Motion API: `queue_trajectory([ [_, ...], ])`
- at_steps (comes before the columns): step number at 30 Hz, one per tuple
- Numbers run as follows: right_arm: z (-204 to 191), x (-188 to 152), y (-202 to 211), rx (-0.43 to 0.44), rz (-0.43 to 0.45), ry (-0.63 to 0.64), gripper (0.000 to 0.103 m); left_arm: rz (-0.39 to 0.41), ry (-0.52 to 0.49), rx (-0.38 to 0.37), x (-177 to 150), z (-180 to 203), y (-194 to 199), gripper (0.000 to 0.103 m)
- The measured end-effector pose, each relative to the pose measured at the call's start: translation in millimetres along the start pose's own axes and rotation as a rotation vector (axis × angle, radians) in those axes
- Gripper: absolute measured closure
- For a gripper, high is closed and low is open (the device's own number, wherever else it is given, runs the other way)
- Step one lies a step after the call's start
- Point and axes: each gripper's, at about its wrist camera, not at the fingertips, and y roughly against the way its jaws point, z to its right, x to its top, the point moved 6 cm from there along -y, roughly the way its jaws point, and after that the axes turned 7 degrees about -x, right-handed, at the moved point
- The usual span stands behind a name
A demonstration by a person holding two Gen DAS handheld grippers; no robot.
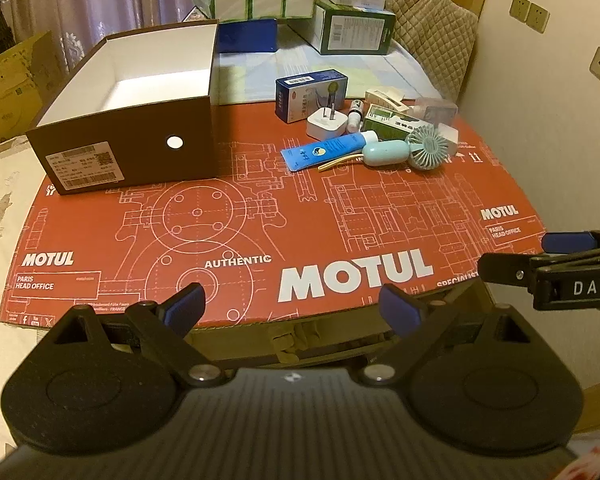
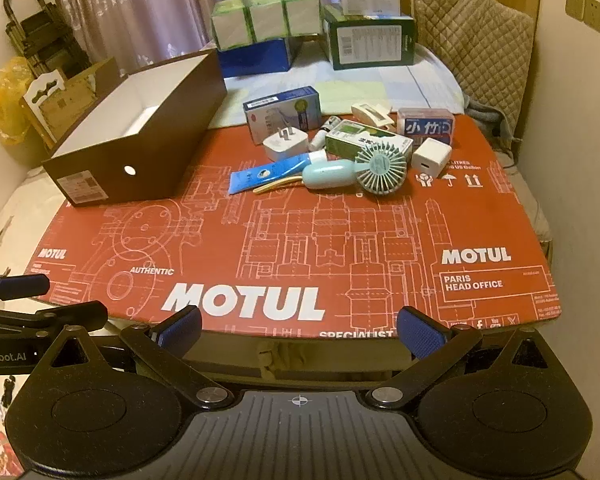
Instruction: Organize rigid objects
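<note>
Red cardboard sheet [image 2: 300,232], laid flat as the work surface: "MOTUL" in large white letters at the near edge, smaller "MOTUL" at both sides. Also "AUTHENTIC", "SPECIALIST" (cut off at the edge), and a boxed "PARIS HEAD OFFICE". Handling symbols and "LITRES", "US Gallon" near its far right.

Clear box [image 2: 426,126]: blue Chinese characters, "小竹" legible.

Right gripper [image 1: 580,276] body, seen from the left wrist: "DAS".

Left gripper [image 2: 8,356] body, seen from the right wrist: "nRobot.AI", start cut off.

Brown shoebox [image 1: 132,148]: barcode label, print too small to read.
</note>
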Motion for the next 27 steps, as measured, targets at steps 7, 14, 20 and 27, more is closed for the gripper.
queue_trajectory([
  [7, 10.5, 6.0, -8.2, -0.007, -0.011, -0.006, 0.002, -0.015, -0.002, -0.004, 9.9, 3.8, -12.9, 0.011],
  [14, 28.2, 18.8, -19.2, -0.012, -0.007, -0.011, 0.002, -0.033, 0.003, -0.007, 23.7, 10.1, -32.0, 0.011],
  [20, 49.4, 33.3, -34.9, -0.012, 0.007, -0.019, 0.002, -0.043, 0.020, -0.010, 36.1, 14.5, -55.5, 0.011],
  [27, 76.8, 56.9, -56.7, -0.003, 0.022, -0.037, 0.002, -0.049, 0.036, -0.019, 56.6, 22.8, -86.0, 0.011],
])
